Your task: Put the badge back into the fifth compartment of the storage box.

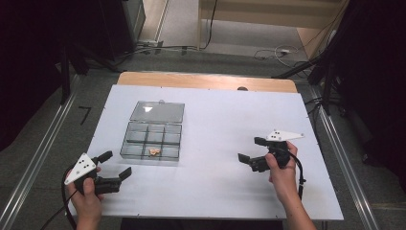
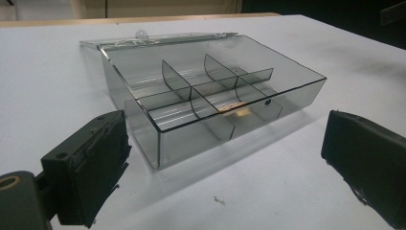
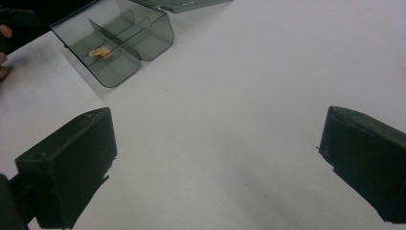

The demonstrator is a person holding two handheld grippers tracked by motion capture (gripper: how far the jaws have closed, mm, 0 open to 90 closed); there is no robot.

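from the high view i see a white rectangular table [image 1: 225, 143] with a clear smoky-grey plastic compartment box [image 1: 152, 140] lying left of centre, its lid [image 1: 158, 111] swung back flat on the far side. the box is split into six cells, three across and two deep, and a small tan crumpled object [image 1: 154, 152] sits in the middle cell of the near row. my left gripper [image 1: 116, 164] is at the near left corner of the table, held in a hand [image 1: 86, 194], its jaws spread apart and holding nothing, aimed toward the box's near left corner and just short of it. my right gripper [image 1: 251, 149] is well to the right of the box, gripped in the other hand [image 1: 282, 172], jaws also apart and empty, pointing left.

in the left gripper view the two black jaws stand wide at the bottom corners, the box [image 2: 210, 96] between and beyond them, nothing touching. the tan object [image 2: 238, 112] shows dimly through the near wall.

in the right gripper view the jaws are likewise apart over bare white table [image 3: 249, 96]. the box [image 3: 115, 43] lies far off at the upper left with the tan object [image 3: 100, 53] in it.
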